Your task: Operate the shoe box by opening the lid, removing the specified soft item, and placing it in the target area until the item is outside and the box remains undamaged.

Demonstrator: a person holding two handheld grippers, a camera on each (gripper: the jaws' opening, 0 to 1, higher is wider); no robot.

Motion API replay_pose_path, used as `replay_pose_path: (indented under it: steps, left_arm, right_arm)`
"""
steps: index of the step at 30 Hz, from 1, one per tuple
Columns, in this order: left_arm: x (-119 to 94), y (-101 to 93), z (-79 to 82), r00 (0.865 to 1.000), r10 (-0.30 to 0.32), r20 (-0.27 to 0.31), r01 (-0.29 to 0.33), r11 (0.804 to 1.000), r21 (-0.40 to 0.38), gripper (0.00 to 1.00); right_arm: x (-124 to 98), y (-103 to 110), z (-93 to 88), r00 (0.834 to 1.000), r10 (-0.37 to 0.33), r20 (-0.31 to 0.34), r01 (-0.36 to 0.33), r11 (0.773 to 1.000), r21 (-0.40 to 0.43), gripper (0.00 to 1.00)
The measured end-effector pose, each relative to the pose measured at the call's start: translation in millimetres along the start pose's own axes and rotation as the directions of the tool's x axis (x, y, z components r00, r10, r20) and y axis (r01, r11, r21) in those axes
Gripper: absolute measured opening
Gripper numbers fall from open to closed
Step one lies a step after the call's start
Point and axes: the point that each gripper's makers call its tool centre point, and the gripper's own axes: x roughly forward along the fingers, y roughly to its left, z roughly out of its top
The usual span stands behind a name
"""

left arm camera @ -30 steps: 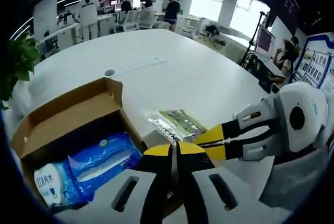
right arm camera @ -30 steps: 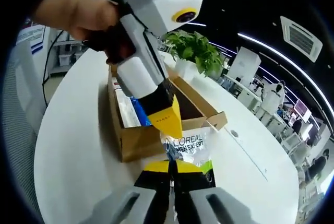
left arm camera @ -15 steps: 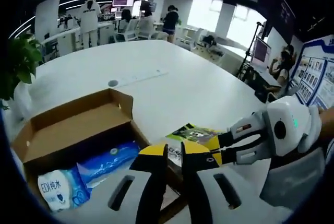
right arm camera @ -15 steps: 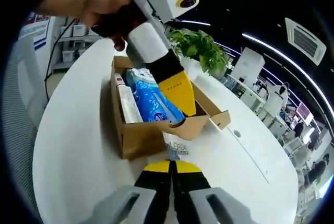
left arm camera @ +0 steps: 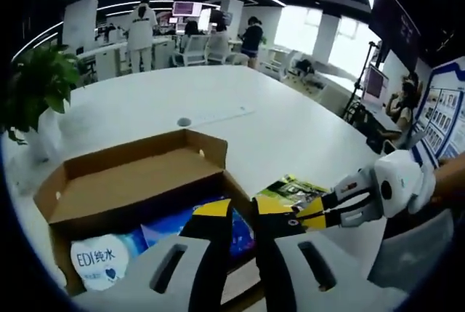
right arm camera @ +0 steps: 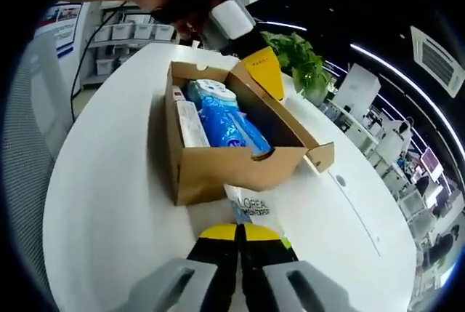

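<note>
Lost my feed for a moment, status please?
Right hand-held gripper shut on sachet, laid on table beside box. Left hand-held gripper open above box. Blue packs inside.

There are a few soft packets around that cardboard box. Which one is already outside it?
The green and clear L'Oreal packet, lying on the white table beside the box, pinched by the right gripper. The blue wipes pack sits inside.

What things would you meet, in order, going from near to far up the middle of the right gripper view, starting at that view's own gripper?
Right gripper → L'Oreal packet on the table → cardboard shoe box → blue wipes pack inside the box → left gripper over the box's far end → potted plant.
</note>
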Motion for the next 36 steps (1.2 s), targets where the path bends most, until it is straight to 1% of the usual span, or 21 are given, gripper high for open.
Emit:
replay_pose_path:
  steps: [4,6,11,19,28,31,33,34,36]
  left_arm:
    - [-8,9.4,-3.9,1.000,0.017,-0.001,-0.017,1.000,-0.003,0.10]
    - [-11,15.9,-5.2,1.000,0.030,0.001,-0.030,1.000,-0.008,0.10]
    - [-19,29.8,-6.6,0.999,0.052,0.009,-0.052,0.998,-0.026,0.11]
    - [-33,53.4,-10.0,0.997,0.078,0.016,-0.078,0.997,-0.025,0.12]
    - [-50,81.2,-16.9,0.993,0.119,0.015,-0.118,0.993,-0.013,0.14]
    - [-55,89.5,-20.5,0.992,0.129,0.008,-0.129,0.992,-0.008,0.15]
    - [-58,95.4,-23.6,0.991,0.137,0.000,-0.137,0.990,0.006,0.16]
    - [-60,97.0,-25.3,0.990,0.137,-0.007,-0.137,0.990,0.014,0.17]
    - [-62,101.4,-29.2,0.990,0.141,-0.019,-0.140,0.989,0.037,0.18]
  right_arm:
    - [4,7,-7.5,0.999,0.037,-0.025,-0.038,0.999,-0.018,0.00]
    - [7,7,-11.5,0.998,0.039,-0.040,-0.040,0.999,-0.033,0.00]
    - [13,8,-17.0,0.996,0.065,-0.056,-0.067,0.998,-0.020,0.00]
    - [18,10,-31.3,0.991,0.086,-0.102,-0.088,0.996,-0.013,0.00]
    - [20,12,-33.5,0.989,0.092,-0.115,-0.090,0.996,0.020,0.00]
    - [19,15,-36.6,0.986,0.101,-0.130,-0.097,0.994,0.039,0.04]
    - [19,16,-36.6,0.987,0.101,-0.126,-0.094,0.994,0.055,0.07]
    - [18,16,-36.5,0.987,0.101,-0.127,-0.092,0.993,0.076,0.09]
    - [16,15,-33.3,0.988,0.100,-0.115,-0.089,0.991,0.097,0.15]
